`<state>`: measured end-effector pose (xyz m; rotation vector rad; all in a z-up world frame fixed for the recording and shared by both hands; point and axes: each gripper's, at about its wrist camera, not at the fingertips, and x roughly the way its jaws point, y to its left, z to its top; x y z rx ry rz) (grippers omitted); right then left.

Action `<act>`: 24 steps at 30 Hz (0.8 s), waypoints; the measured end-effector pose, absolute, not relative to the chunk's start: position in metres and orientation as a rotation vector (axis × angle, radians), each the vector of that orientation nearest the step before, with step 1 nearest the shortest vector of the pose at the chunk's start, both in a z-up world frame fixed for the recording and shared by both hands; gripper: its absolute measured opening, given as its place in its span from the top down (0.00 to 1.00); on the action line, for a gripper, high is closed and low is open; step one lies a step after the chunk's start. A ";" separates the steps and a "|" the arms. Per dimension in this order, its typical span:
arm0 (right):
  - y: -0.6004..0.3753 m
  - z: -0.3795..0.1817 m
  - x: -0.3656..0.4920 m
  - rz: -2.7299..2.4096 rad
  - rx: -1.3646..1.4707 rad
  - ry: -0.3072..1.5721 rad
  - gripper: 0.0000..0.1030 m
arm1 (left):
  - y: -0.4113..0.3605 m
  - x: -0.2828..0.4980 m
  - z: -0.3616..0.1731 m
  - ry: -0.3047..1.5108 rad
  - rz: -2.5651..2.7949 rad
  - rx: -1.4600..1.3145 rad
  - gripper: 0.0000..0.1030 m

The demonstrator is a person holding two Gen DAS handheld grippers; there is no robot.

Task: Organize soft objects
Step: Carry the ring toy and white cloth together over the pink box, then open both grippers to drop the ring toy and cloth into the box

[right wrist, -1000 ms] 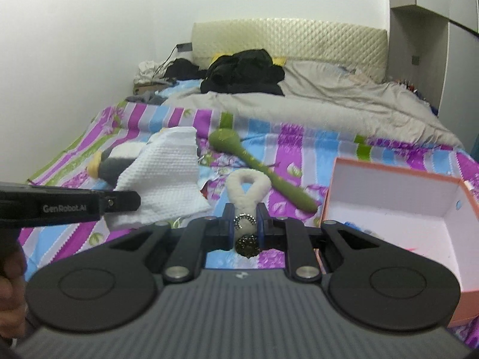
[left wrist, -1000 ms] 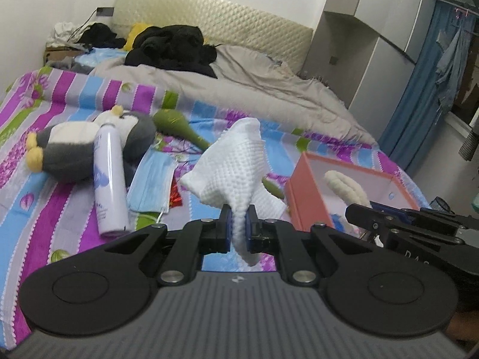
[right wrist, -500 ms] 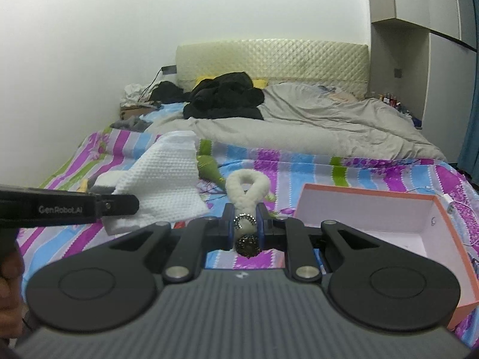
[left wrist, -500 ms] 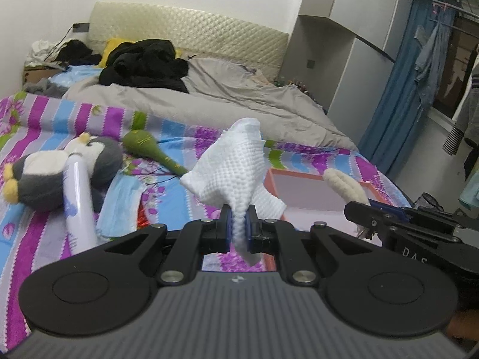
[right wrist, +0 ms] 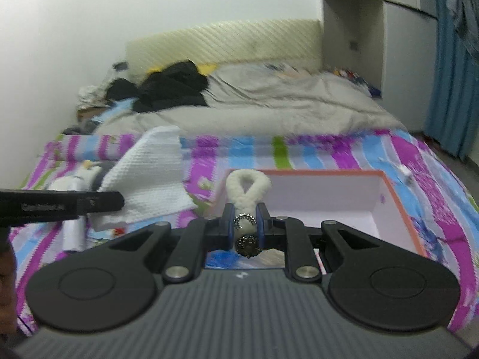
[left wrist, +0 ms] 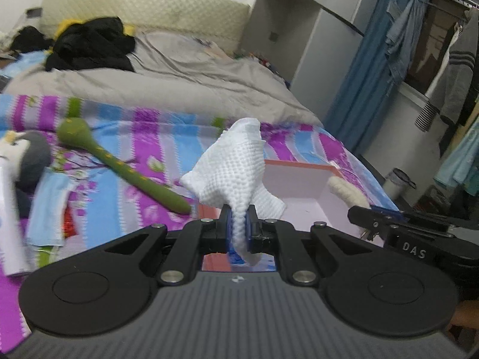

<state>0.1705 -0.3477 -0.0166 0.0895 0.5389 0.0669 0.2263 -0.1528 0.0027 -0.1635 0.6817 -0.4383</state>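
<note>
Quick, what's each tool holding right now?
Left tool: closed on the white cloth.
Right tool: closed on the fluffy white loop, pinched near its beaded ring.

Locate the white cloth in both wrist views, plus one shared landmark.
Left wrist: white cloth centre frame, pinched in the left gripper, fanning upward before the box.
Right wrist: cloth at left of centre, hanging from the left gripper that enters from the left edge.
Shared landmark: the orange-rimmed box on the striped bedspread, right of the cloth in both views.
</note>
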 end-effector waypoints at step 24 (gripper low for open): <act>-0.435 -0.101 0.240 -0.061 0.147 0.926 0.80 | -0.268 0.337 -0.065 0.990 -0.513 -0.014 0.89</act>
